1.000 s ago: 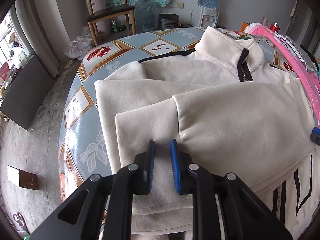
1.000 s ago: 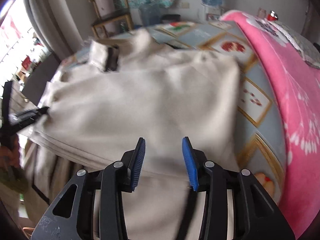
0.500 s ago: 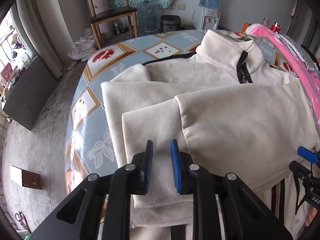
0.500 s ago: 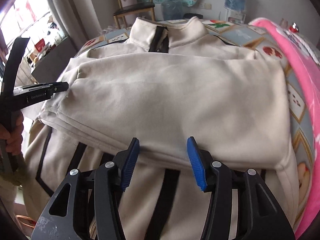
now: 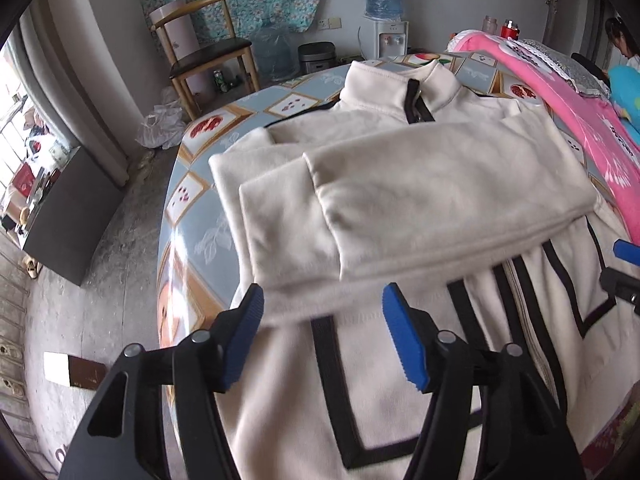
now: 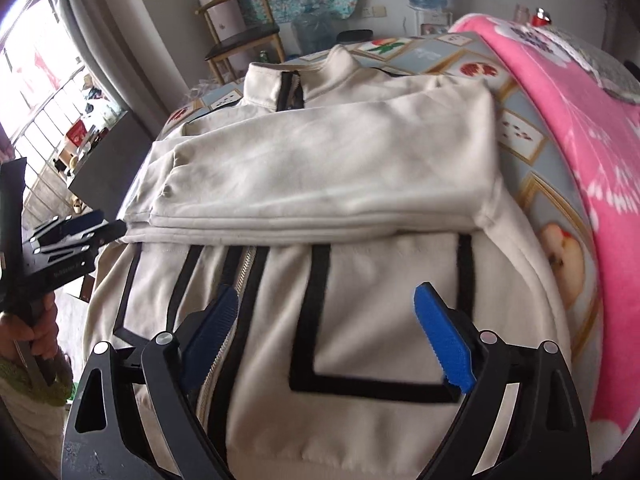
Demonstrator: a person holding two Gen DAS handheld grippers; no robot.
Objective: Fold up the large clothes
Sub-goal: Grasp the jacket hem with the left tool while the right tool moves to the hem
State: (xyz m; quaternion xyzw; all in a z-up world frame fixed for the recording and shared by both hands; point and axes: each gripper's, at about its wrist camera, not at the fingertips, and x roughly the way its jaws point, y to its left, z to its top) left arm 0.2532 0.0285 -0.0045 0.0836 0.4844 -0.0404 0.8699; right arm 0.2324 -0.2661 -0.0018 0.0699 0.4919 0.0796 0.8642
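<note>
On the round table (image 5: 188,216) with its patterned cloth lay a cream zip-up jacket (image 5: 420,200), collar toward the far side and hem hanging over the near edge. Both sleeves (image 6: 328,176) were already folded across the chest in a flat band, one upon the other, with the lower front and its black stripe trim (image 6: 316,312) left bare beneath them. A pink blanket (image 6: 580,128) lay heaped just beside the jacket on its right.

The left tool (image 5: 322,334) hovered over the lower front below the sleeve cuffs; its jaws had just been opening and stood apart with nothing pinched between them. The right tool (image 6: 324,328) hung over the striped panel near the zip, its jaws likewise just opened and now very wide, gripping nothing. In the right wrist view a hand (image 6: 24,336) was seen holding the left tool at the jacket's edge.

By my reading the sleeve fold was finished and both tools had let go, so the step in hand was the shift toward the hem. The next move would call for each tool to close on one bottom corner of the hem, lift evenly, and carry the lower half up over the sleeves toward the collar, keeping the stacked sleeves undisturbed.
</note>
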